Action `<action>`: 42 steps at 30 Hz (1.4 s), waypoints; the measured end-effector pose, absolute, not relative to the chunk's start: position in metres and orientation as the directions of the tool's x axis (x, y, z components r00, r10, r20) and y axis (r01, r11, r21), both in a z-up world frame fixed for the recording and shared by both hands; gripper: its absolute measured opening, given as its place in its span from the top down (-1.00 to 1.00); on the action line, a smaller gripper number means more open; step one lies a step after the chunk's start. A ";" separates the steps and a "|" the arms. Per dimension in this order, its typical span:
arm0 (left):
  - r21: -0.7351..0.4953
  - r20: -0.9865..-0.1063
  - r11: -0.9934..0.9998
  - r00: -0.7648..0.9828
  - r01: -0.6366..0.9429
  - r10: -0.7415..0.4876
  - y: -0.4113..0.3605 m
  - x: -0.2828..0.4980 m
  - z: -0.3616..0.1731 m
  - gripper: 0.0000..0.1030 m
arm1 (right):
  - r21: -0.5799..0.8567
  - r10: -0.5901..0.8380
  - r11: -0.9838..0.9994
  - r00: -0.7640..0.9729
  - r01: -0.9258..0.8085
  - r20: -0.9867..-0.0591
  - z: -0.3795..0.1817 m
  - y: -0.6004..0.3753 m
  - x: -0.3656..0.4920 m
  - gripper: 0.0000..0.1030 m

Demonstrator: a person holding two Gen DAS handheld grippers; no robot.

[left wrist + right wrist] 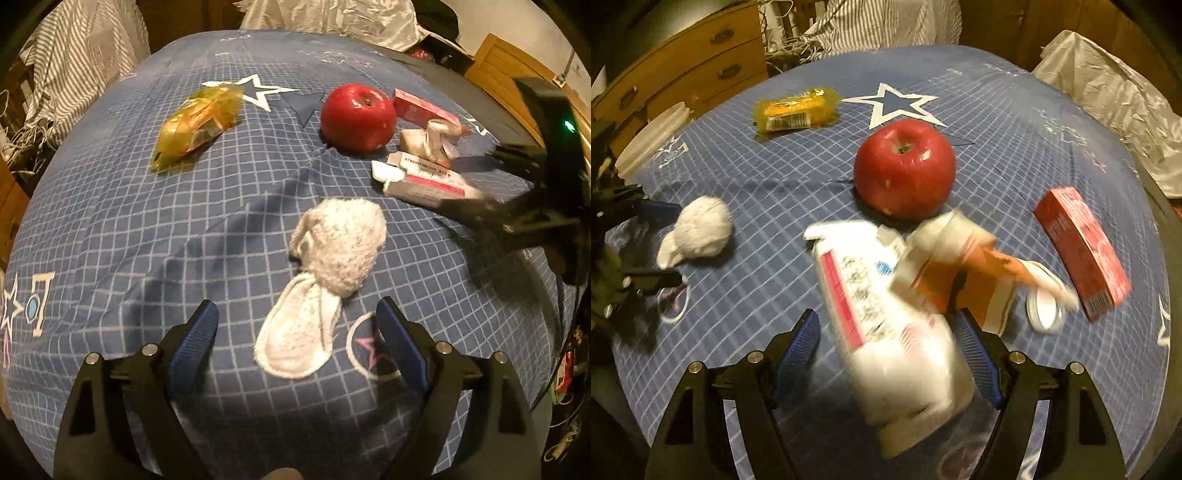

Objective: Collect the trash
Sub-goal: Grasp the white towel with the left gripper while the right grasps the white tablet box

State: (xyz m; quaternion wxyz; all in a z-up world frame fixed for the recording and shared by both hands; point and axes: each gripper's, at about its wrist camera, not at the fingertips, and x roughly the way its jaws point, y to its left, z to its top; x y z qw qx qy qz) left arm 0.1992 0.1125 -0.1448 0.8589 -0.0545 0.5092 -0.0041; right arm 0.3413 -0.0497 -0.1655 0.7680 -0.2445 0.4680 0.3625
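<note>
My left gripper (299,323) hangs open over a white balled sock (332,251), whose flat tail lies between the blue pads without touching them. My right gripper (888,341) is open too. A blurred white carton with a pink stripe (886,332) lies between its fingers, with a gap showing at the left pad. A crumpled orange-and-white wrapper (960,266) lies against that carton. A yellow snack packet (798,110), a red box (1082,251) and a red apple (905,166) rest on the blue checked cover (147,229). In the left wrist view the right gripper (469,177) is blurred beside the carton (421,181).
A white ring-shaped lid (1045,310) lies beside the wrapper. A crinkled white plastic bag (1108,96) sits off the cover's far right edge. A wooden dresser (683,55) and striped cloth (74,66) stand beyond the edge. A white round lid (653,136) lies at the left rim.
</note>
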 end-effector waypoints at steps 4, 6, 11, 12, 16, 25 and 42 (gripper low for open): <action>-0.108 -0.872 0.994 0.483 -0.032 -0.079 0.111 0.206 -0.143 -0.64 | 0.009 0.349 0.632 0.275 -0.775 -0.896 -0.168 -0.044 0.353 -0.45; -0.110 -0.870 0.993 0.486 -0.030 -0.082 0.109 0.209 -0.143 -0.64 | -0.006 0.350 0.637 0.296 -0.771 -0.889 -0.168 -0.040 0.347 -0.21; -0.110 -0.863 0.994 0.497 -0.016 -0.087 0.103 0.215 -0.145 -0.62 | 0.043 0.402 0.711 0.355 -0.702 -0.844 -0.147 -0.060 0.313 -0.17; -0.113 -0.860 0.994 0.502 -0.014 -0.091 0.101 0.216 -0.146 -0.56 | 0.066 0.416 0.731 0.367 -0.679 -0.832 -0.142 -0.067 0.305 -0.18; -0.100 -0.851 0.995 0.519 -0.008 -0.081 0.098 0.217 -0.148 -0.37 | 0.110 0.427 0.804 0.439 -0.584 -0.790 -0.130 -0.106 0.252 -0.22; -0.065 -0.846 0.997 0.528 0.035 -0.073 0.095 0.208 -0.150 -0.16 | 0.146 0.402 0.828 0.391 -0.542 -0.828 -0.138 -0.148 0.185 -0.40; -0.011 -0.839 1.000 0.544 0.007 -0.013 0.086 0.219 -0.148 0.39 | -0.003 0.271 0.800 0.366 -0.600 -0.890 -0.161 -0.122 0.207 -0.05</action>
